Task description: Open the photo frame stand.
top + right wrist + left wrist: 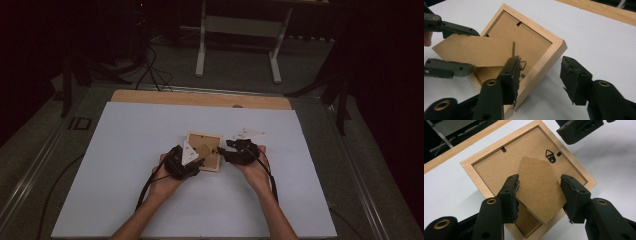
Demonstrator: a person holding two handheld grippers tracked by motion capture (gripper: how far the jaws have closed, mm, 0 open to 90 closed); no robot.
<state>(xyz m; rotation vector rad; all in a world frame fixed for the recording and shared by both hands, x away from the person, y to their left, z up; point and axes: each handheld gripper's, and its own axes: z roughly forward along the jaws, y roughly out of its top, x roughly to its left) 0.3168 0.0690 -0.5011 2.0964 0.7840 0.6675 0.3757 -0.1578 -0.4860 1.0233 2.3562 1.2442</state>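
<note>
A wooden picture frame (215,142) lies face down on the white tabletop, its brown backboard (496,167) up. The backboard's fibreboard stand flap (539,187) is lifted off it. My left gripper (539,192) is shut on that flap, one pad on each side edge. From the right gripper view, the left gripper (472,50) holds the flap (474,50) edgewise. My right gripper (540,72) is open astride the frame's near corner (549,62): one jaw rests over the backboard by the metal hanger (522,65), the other stands clear beyond the frame. Both grippers meet at the frame in the high view, left gripper (199,161) and right gripper (222,152).
A white sheet (150,200) covers the table, with a bare wooden strip (200,98) along its far edge. Behind the table stand a white desk frame (237,25) and dark stands, with cables (155,75) on the floor. Cables trail from both grippers toward the person's forearms.
</note>
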